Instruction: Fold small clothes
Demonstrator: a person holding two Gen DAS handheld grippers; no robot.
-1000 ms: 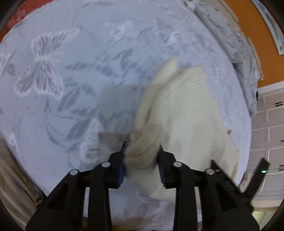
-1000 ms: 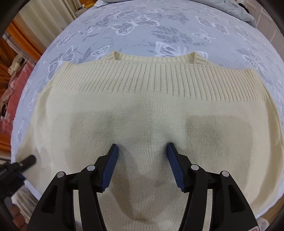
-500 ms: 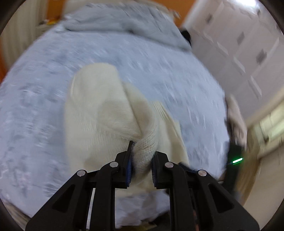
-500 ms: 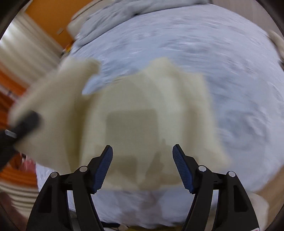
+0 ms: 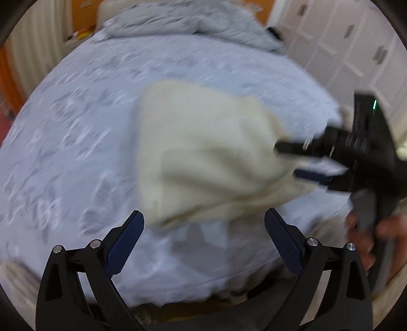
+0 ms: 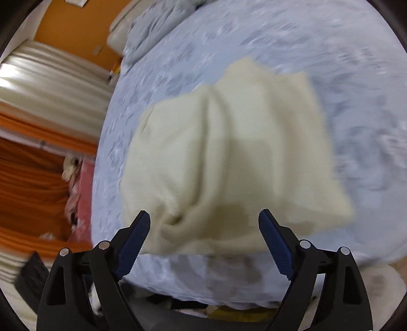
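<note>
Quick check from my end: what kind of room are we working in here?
Most likely a bedroom: the cream sweater lies on a bed with a pale blue butterfly-print bedspread, a grey duvet is bunched at its far end, and curtains hang alongside.

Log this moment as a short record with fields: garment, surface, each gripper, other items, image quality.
garment: cream knit sweater, bunched and partly folded over itself, lying on the bed
surface: pale blue bedspread with a faint printed pattern
left gripper: open, nothing between the fingers, just short of the sweater's near edge
right gripper: open, empty, at the sweater's near edge
other items: grey blanket heaped at the far end of the bed; orange curtain beside the bed
image quality: motion blur in both views
</note>
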